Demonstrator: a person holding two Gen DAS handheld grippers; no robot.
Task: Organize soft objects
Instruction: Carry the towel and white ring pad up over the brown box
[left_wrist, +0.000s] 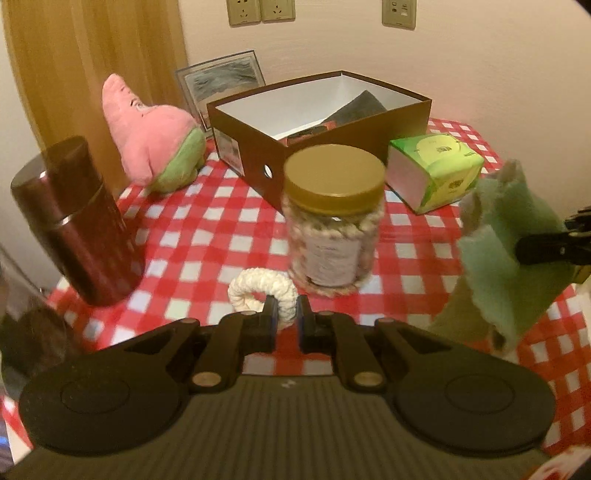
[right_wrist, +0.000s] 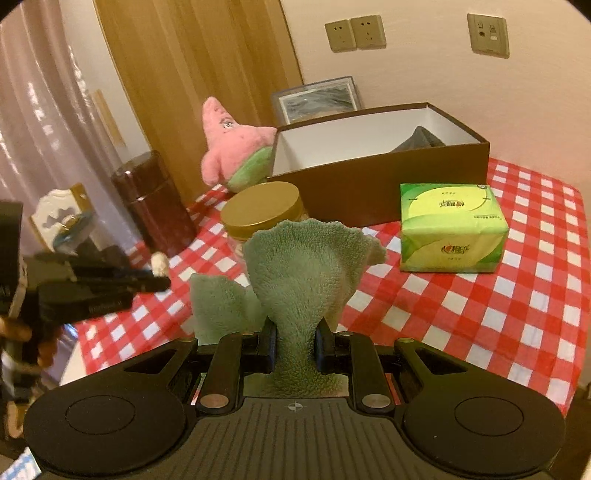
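My left gripper is shut on a white braided rope ring, held just above the checked tablecloth in front of a jar. My right gripper is shut on a green fleece cloth, which stands up above the jaws and also shows at the right of the left wrist view. A pink and green star plush sits at the back left beside an open brown box. A dark cloth lies inside the box.
A gold-lidded jar stands mid-table, a dark red canister at the left edge, a green tissue pack right of the box. A framed picture leans on the wall behind.
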